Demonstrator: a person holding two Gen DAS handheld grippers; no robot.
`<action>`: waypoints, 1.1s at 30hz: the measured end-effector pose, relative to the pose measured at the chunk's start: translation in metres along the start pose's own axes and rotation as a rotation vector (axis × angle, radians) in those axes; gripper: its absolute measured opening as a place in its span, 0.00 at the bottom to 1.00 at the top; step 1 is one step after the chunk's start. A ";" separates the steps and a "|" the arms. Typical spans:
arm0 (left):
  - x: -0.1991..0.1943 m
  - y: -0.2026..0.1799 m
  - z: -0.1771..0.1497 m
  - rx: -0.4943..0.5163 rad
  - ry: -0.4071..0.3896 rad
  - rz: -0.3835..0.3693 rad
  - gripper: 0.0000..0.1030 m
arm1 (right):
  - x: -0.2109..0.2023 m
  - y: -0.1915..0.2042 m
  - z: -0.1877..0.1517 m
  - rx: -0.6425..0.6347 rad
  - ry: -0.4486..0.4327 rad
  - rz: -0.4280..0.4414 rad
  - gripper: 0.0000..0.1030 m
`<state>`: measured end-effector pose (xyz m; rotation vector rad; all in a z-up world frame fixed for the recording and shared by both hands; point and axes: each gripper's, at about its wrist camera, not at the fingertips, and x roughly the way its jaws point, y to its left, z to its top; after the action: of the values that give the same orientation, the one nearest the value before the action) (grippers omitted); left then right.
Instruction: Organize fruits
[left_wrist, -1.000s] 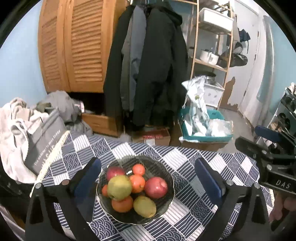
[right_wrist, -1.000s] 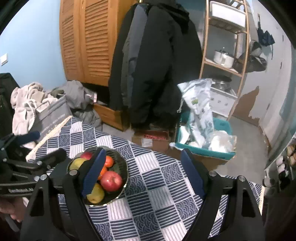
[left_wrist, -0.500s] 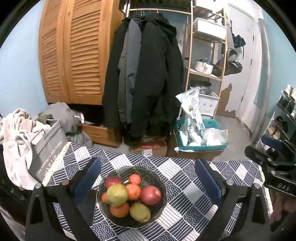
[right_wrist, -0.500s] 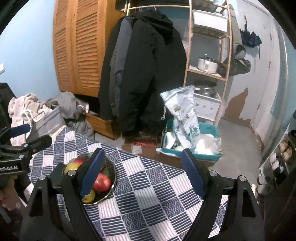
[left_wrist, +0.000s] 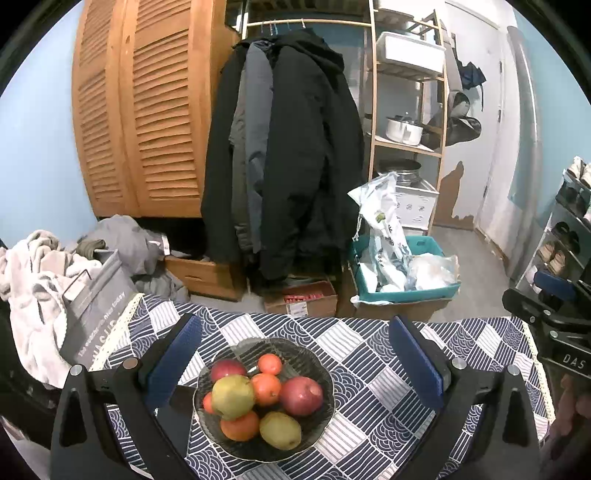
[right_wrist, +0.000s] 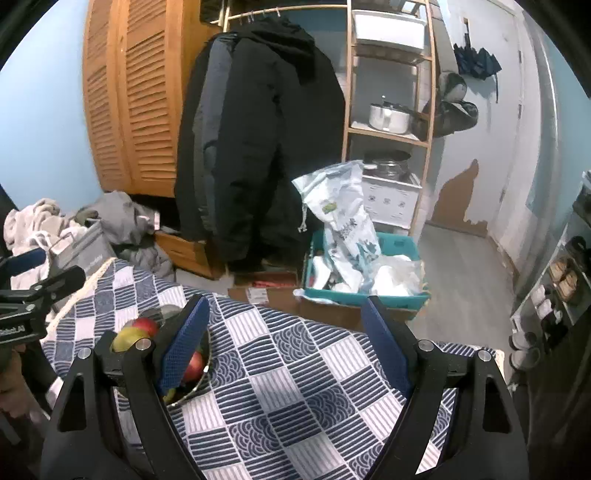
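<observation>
With every fruit piled in the bowl (left_wrist: 321, 365) near the surface's (left_wrist: 388, 424) left edge, both wide-open, empty tools, left (left_wrist: 295, 365) and right (right_wrist: 284, 343), should simply stay clear.

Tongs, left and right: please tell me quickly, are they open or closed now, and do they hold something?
Left tongs: open, holding nothing; the fruit bowl lies below them.
Right tongs: open, holding nothing; only tablecloth between the pads.
</observation>
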<state>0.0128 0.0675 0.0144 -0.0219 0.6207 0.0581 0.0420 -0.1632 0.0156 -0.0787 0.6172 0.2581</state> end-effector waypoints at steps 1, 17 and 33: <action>-0.001 -0.001 0.001 0.004 -0.004 0.001 0.99 | 0.000 -0.001 0.000 0.000 -0.001 -0.004 0.81; -0.001 -0.006 0.002 0.012 -0.013 0.004 0.99 | 0.002 -0.005 -0.003 -0.006 -0.001 -0.023 0.81; -0.003 -0.008 0.005 0.011 -0.020 0.005 0.99 | 0.001 -0.007 -0.004 -0.006 -0.001 -0.022 0.81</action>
<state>0.0134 0.0599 0.0203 -0.0087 0.6013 0.0596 0.0429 -0.1704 0.0118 -0.0914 0.6137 0.2384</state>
